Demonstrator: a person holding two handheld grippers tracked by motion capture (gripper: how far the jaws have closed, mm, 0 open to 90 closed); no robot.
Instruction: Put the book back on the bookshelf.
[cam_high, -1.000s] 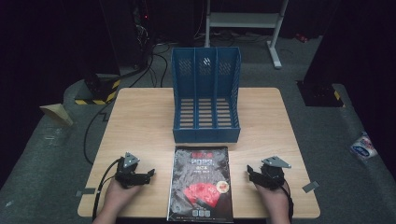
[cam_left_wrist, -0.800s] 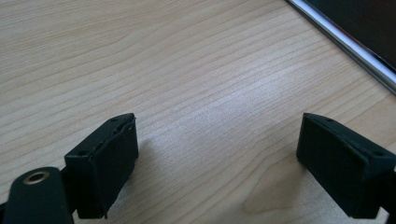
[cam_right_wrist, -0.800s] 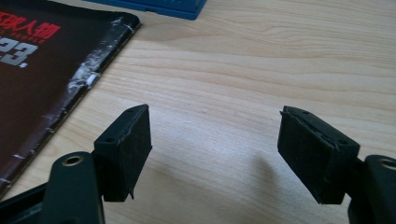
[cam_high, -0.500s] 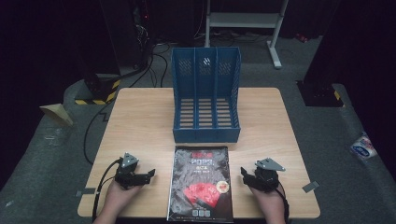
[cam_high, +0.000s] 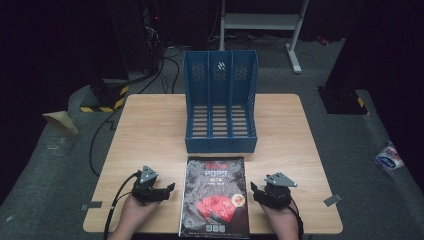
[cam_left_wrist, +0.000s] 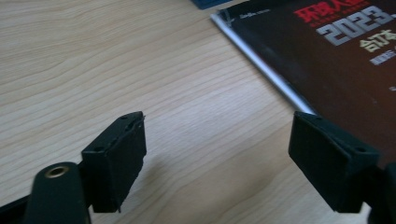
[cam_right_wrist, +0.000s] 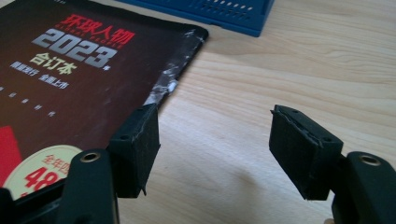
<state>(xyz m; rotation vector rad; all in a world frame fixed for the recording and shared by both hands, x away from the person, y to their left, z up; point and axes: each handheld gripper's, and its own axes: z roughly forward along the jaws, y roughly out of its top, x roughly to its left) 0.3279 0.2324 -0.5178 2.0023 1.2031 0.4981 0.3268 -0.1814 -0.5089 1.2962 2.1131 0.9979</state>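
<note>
Overhead, the light wooden counter (cam_high: 150, 130) stands in a dark room on grey carpet, with black-and-yellow hazard tape (cam_high: 107, 97) near its far left corner and a pale metal frame (cam_high: 260, 22) behind it. A blue file rack (cam_high: 220, 105) with three compartments sits upright at the far middle of the counter. Just in front of it, flat on the wood at the near edge, lies a dark magazine (cam_high: 215, 197) with a red picture and "2023" on its cover. The left claw (cam_high: 167, 189) rests just beside the magazine's left edge, released, nothing between its jaws; they have just been closing a little. In the left claw's own view bare wood grain shows between the jaws. The right claw (cam_high: 254, 189) sits just beside the magazine's right edge, also released and empty, its jaws likewise just closing. A crumpled packet (cam_high: 389, 157) lies on the carpet at the right.
</note>
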